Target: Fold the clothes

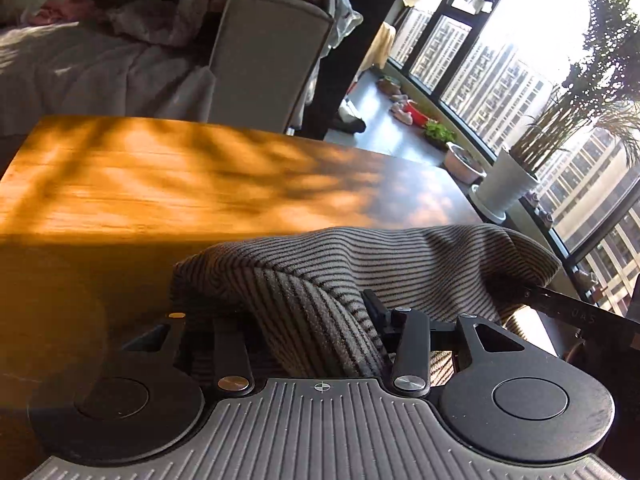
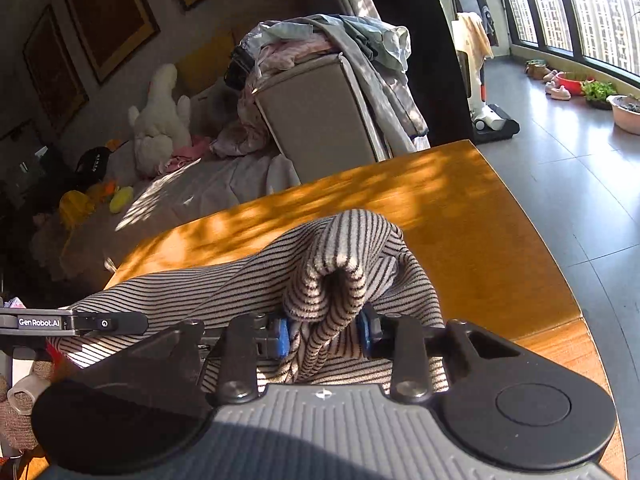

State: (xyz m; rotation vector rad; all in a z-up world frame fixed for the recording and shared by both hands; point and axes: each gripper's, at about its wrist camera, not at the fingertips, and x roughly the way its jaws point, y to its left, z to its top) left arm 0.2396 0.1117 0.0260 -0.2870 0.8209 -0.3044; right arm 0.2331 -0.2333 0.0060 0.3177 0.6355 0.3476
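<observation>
Right wrist view: right gripper (image 2: 324,330) is closed on a bunched fold of the striped garment (image 2: 224,280), lower centre.
Left gripper (image 1: 308,332): cloth covers its fingers; clamping probably, I cannot tell.
Garment place: lifted over the table (image 2: 460,220).
Handling: soft, light, sagging; hold at edges.

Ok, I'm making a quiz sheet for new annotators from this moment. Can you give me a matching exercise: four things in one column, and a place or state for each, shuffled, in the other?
Things:
1. striped garment
2. right claw
3. plush toy
4. white planter

Places or states:
A. on the floor by the window
B. draped between both claws over the table
C. on the bed
D. shut on a bunched fold of cloth

Pairs: 1-B, 2-D, 3-C, 4-A
</observation>
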